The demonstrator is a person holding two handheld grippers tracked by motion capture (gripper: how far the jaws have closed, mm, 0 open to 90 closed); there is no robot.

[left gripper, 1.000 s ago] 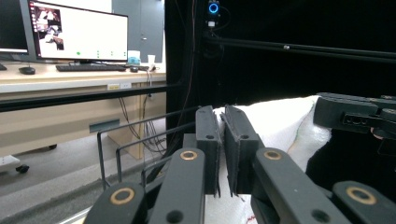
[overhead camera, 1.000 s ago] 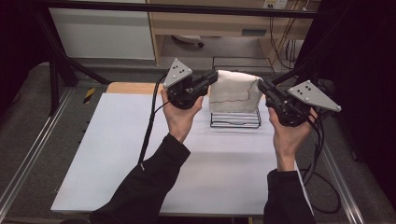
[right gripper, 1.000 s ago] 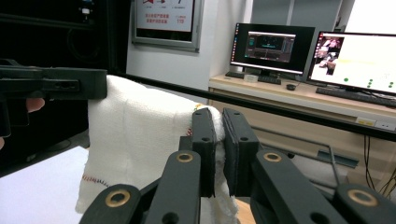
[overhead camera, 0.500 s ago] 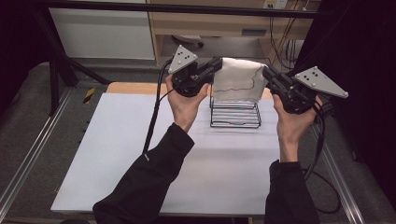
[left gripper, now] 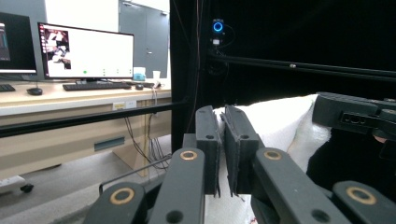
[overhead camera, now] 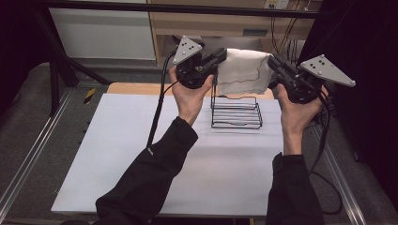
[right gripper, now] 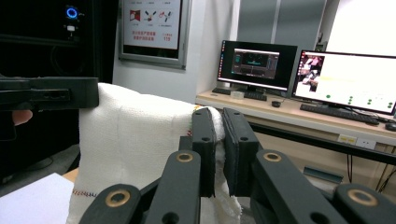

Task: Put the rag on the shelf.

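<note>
A white cloth with a thin stitched line hangs spread in the air above a black wire rack at the far side of the white table. My left gripper is shut on the cloth's left top corner, and my right gripper is shut on its right top corner. In the left gripper view the cloth is pinched between the jaws, with the other gripper at the right. In the right gripper view the cloth hangs left of the jaws, its edge clamped between them.
A wooden strip runs along the table's far edge, with shelving behind it. Metal rails flank the table. Cables trail from both grippers. Desks with monitors stand beyond.
Both grippers have risen with the cloth, lifting it off the wire rack, which now stands uncovered beneath it.
</note>
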